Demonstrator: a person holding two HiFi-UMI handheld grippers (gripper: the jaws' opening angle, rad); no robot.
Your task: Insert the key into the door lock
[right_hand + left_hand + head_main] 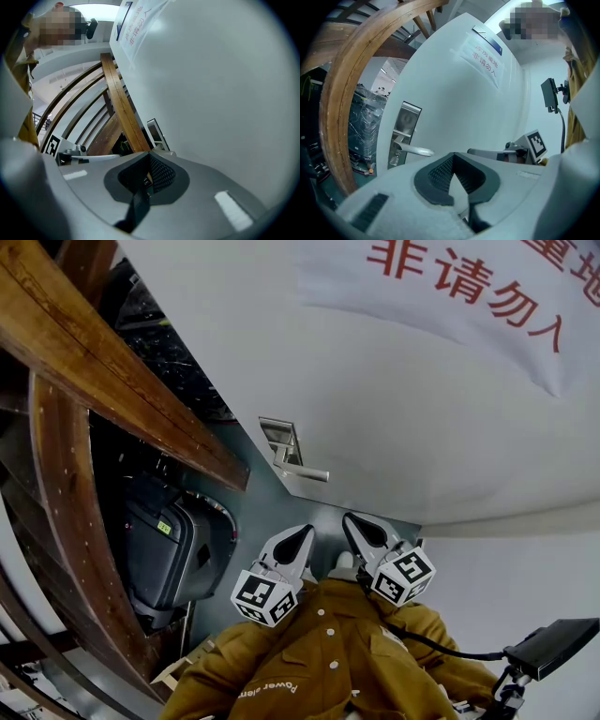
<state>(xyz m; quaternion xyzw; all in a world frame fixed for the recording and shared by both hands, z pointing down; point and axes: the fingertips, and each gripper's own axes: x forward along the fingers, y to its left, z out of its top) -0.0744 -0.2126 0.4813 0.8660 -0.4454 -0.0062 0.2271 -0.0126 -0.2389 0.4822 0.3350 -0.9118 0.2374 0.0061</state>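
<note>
A silver lock plate [281, 439] with a lever handle [305, 472] sits on the edge of the white door [422, 409]. In the left gripper view the plate [404, 124] and handle [415, 150] lie left of and beyond my jaws. My left gripper [307, 531] [453, 158] is shut, and nothing shows between its pads. Beside it, my right gripper [349, 518] [149, 158] is shut too. A small metallic bit that looks like the key [146, 180] is pinched deep between its pads. Both grippers point toward the lock from below, short of it.
A curved wooden beam [112, 371] runs along the door's left side. A dark wrapped case [169, 549] stands behind it. A paper notice with red characters [469, 277] hangs on the door. The person's mustard jacket [328, 662] and a black device [553, 643] fill the bottom.
</note>
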